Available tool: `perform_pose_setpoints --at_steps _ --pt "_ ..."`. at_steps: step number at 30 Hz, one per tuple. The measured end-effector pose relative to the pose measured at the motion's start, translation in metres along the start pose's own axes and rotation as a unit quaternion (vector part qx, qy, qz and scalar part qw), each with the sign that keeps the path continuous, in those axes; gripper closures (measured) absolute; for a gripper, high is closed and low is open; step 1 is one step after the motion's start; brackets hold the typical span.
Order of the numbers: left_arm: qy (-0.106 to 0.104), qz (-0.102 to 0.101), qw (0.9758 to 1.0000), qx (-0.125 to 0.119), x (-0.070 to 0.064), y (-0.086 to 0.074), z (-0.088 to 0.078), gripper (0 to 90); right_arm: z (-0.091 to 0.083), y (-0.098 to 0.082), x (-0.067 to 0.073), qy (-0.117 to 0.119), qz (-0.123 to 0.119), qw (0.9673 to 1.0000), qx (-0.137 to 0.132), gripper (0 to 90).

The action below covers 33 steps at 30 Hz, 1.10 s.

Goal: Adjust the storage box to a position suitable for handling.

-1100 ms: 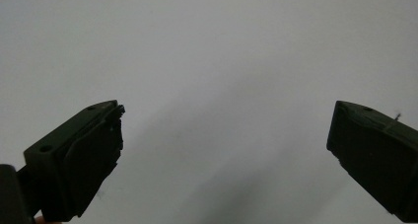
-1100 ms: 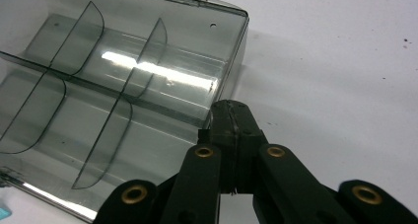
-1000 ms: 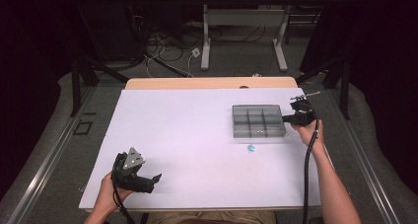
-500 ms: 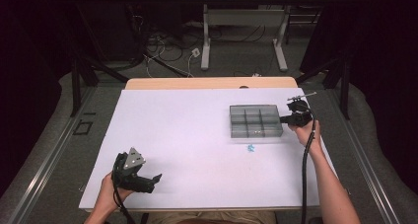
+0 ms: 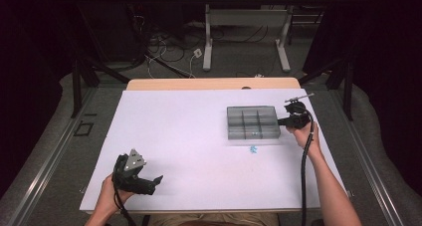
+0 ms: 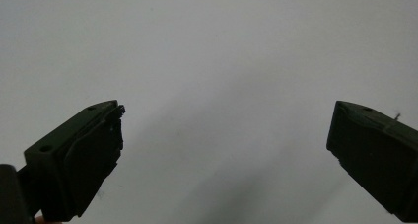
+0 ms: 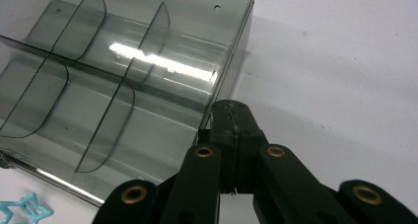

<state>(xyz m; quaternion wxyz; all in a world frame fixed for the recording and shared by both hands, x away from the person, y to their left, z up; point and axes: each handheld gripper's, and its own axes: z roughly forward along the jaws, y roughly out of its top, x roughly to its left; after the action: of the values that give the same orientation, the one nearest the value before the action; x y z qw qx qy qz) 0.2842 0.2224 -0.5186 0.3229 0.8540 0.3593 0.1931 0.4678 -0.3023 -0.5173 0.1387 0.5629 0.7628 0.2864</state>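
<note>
A grey see-through divided box (image 5: 253,121) lies on the white table (image 5: 189,136) at the right. My right gripper (image 5: 281,121) is shut, and its tips rest against the box's right wall. In the right gripper view the closed right gripper (image 7: 229,108) touches that wall of the box (image 7: 123,86), whose compartments look bare from here. A small light-blue star-shaped piece (image 5: 253,149) lies on the table just in front of the box, and it appears as the star piece (image 7: 19,211) at the lower left. My left gripper (image 5: 157,180) rests open at the near left, and in its own view the left gripper (image 6: 226,135) has nothing between its jaws.
A wooden strip (image 5: 214,83) runs along the table's far edge. Beyond it stand table legs and loose cables (image 5: 169,47) on the floor. A cable (image 5: 303,171) hangs along the right forearm.
The box has slid a little to the left across the table, with my shut right gripper following at its right wall. The left gripper has stayed still.
</note>
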Motion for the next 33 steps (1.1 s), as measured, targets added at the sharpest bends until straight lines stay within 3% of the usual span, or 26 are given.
perform_pose_setpoints --at_steps 6,17,18,25,26,30,33 --pt "0.001 0.001 1.0000 0.002 -0.001 0.000 0.000 0.4 0.001 0.000 0.002 0.008 0.012 0.9999 0.002 90.0" --pt "0.002 0.002 1.0000 0.001 -0.001 0.000 -0.001 0.5 0.001 0.005 0.020 0.015 -0.005 0.9998 -0.010 90.0" --pt "-0.005 0.002 0.9999 0.009 -0.001 0.001 -0.002 0.5 0.001 0.005 0.021 0.016 -0.004 0.9998 -0.009 90.0" --pt "-0.004 0.005 0.9999 0.011 -0.001 0.001 -0.002 0.5 0.000 0.004 0.022 0.018 -0.007 0.9998 0.002 90.0" --pt "0.001 0.003 1.0000 0.002 -0.002 0.000 -0.001 0.5 0.001 0.003 0.022 0.019 -0.005 0.9998 0.003 90.0" --pt "-0.006 0.005 0.9999 0.009 -0.001 0.001 -0.002 0.5 0.001 0.003 0.022 0.020 -0.002 0.9998 0.001 90.0" --pt "0.000 0.003 1.0000 0.001 -0.002 0.000 0.000 0.5 0.002 0.003 0.023 0.034 -0.002 0.9994 -0.002 90.0"
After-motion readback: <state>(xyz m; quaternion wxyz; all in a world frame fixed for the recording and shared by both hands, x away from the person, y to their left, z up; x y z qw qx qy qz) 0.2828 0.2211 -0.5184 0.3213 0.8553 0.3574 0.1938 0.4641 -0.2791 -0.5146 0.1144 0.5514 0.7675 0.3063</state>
